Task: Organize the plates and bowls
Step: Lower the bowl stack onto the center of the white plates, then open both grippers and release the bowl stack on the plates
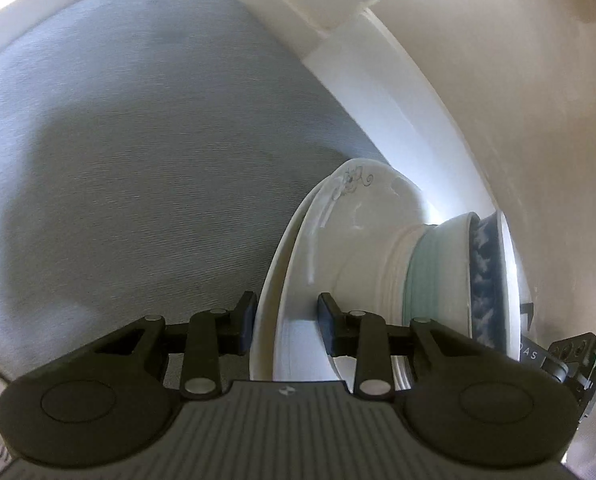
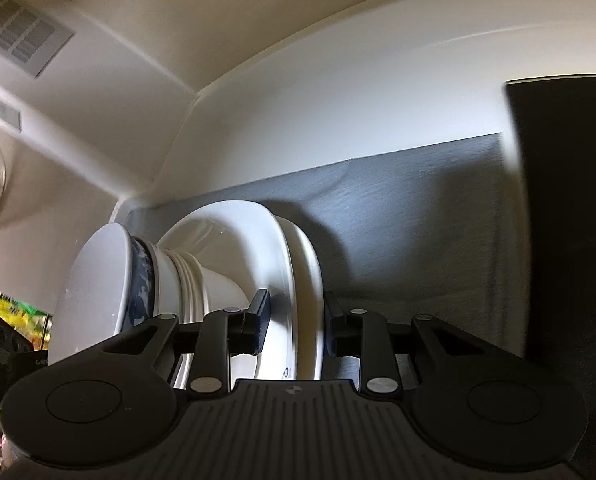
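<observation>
A stack of white plates point(image 1: 298, 280) carries nested bowls point(image 1: 418, 272): a white ribbed one, a pale green one and a blue-patterned one point(image 1: 486, 276). In both views the stack looks turned on its side. My left gripper point(image 1: 287, 324) is shut on the plates' rim, one pad under the rim and one on the top face. From the opposite side my right gripper point(image 2: 295, 326) is shut on the rim of the same plates point(image 2: 298, 264), beside the bowls point(image 2: 185, 276). Part of the right gripper's body point(image 1: 570, 360) shows in the left wrist view.
A grey shelf liner point(image 1: 137, 140) lies beneath the stack, bounded by white cupboard walls point(image 1: 478, 80). A tall dark object point(image 2: 570, 220) stands at the right of the right wrist view. A wall vent point(image 2: 13, 28) and colourful packages point(image 2: 17, 312) show at that view's left.
</observation>
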The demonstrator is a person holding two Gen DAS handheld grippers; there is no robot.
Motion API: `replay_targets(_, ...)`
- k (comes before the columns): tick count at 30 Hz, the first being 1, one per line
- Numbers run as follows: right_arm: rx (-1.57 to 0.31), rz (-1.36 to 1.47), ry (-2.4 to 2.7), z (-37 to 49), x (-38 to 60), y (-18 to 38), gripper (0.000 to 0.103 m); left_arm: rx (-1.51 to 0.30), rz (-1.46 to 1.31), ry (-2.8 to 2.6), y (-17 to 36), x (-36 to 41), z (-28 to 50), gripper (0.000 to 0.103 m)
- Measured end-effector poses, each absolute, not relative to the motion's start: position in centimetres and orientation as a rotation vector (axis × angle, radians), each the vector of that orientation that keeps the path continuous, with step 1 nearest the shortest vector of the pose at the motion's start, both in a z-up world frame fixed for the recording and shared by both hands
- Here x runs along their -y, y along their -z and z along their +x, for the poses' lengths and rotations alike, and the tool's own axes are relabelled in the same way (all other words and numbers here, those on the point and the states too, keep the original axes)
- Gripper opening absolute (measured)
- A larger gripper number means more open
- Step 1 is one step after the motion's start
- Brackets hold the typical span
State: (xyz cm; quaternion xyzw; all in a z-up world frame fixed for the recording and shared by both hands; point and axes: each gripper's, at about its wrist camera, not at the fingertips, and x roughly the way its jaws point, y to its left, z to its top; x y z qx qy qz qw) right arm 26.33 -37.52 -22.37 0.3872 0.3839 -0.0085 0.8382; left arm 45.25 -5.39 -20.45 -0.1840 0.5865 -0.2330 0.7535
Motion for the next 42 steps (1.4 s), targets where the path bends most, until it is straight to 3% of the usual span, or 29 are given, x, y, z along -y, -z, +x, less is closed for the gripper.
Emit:
replay_targets(32,-0.917,0.809,-0.181,35.1,22.3,22.4,0.031,-1.183,-0.495,0.227,17.7,-12.7,45.8,0.041)
replay_targets(42,-0.903,0.815,-0.160,35.3,21.0,22.6,0.030,-1.180,-0.489,0.243,17.6,-14.0,47.2,0.042)
